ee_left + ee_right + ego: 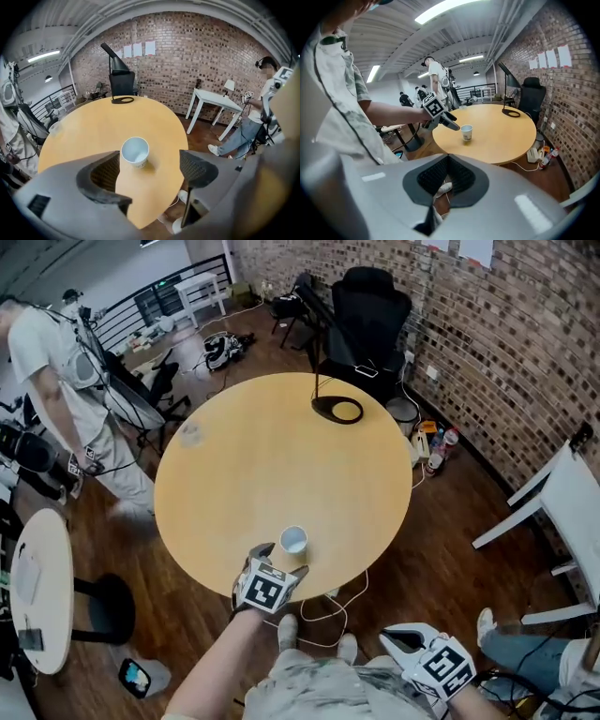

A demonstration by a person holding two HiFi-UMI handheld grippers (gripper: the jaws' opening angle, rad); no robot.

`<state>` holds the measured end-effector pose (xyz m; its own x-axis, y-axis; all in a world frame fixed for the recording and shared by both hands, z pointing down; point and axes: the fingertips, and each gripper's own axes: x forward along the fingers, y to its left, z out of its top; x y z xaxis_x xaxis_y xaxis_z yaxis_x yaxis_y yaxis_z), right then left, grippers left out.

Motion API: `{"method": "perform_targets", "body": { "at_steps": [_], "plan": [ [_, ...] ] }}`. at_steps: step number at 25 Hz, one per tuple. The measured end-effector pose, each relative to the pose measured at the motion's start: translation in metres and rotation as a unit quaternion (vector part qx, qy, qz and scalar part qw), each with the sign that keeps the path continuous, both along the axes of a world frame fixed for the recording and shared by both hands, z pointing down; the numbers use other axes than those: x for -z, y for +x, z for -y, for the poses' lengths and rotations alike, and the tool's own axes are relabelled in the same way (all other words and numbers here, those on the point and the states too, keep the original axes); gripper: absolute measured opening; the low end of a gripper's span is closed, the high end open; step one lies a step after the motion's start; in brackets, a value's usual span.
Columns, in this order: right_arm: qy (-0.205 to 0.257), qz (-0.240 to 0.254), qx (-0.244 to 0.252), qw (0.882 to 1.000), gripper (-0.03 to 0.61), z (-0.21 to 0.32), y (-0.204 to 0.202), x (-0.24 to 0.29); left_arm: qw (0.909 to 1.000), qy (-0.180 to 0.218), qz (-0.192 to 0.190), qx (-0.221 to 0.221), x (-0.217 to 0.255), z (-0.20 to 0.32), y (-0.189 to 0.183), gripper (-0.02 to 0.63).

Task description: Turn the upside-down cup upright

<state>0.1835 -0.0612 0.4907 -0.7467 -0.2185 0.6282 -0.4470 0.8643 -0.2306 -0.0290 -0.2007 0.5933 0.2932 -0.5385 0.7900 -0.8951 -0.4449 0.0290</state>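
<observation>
A white paper cup [293, 541] stands upright, mouth up, near the front edge of the round wooden table [281, 456]. In the left gripper view the cup [135, 151] sits just beyond the two jaws, apart from both. My left gripper [283, 559] is open right behind the cup with nothing between its pads [150, 164]. The right gripper view shows the cup [467, 132] and the left gripper [453, 124] beside it from the side. My right gripper [398, 636] hangs off the table at the lower right, its jaws [447, 161] shut on nothing.
A black lamp base [337, 410] lies at the table's far edge and a clear cup [190, 434] at its left. A black chair [370, 306], white furniture [572, 493], a small round table [37, 587] and a standing person [56, 362] surround it.
</observation>
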Motion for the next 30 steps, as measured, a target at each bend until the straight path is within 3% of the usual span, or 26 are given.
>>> {"method": "perform_targets", "body": {
  "at_steps": [8, 15, 17, 18, 21, 26, 30],
  "plan": [
    [0.002, 0.003, -0.09, 0.996, 0.002, 0.042, -0.017, 0.012, 0.9929, -0.055, 0.056, -0.089, -0.057, 0.062, 0.003, 0.425],
    [-0.003, -0.01, -0.12, 0.993, 0.002, 0.053, -0.029, 0.01, 0.9868, -0.082, 0.048, -0.131, -0.083, 0.069, 0.004, 0.43],
    [-0.004, -0.015, -0.119, 0.993, 0.002, 0.054, -0.035, 0.008, 0.9874, -0.077, 0.031, -0.135, -0.083, 0.069, 0.003, 0.41],
    [-0.005, -0.016, -0.119, 0.993, 0.002, 0.055, -0.039, 0.008, 0.9887, -0.068, 0.015, -0.133, -0.081, 0.069, 0.002, 0.381],
    [-0.006, -0.02, -0.117, 0.993, 0.002, 0.059, -0.048, 0.006, 0.9901, -0.031, -0.041, -0.131, -0.074, 0.07, 0.001, 0.373],
    [-0.007, -0.028, -0.114, 0.993, 0.002, 0.06, -0.062, 0.003, 0.984, 0.036, -0.109, -0.136, -0.07, 0.064, -0.011, 0.365],
    [-0.008, -0.04, -0.107, 0.993, 0.002, 0.06, -0.074, 0.002, 0.979, 0.055, -0.137, -0.14, -0.071, 0.052, -0.027, 0.365]
  ]
}}
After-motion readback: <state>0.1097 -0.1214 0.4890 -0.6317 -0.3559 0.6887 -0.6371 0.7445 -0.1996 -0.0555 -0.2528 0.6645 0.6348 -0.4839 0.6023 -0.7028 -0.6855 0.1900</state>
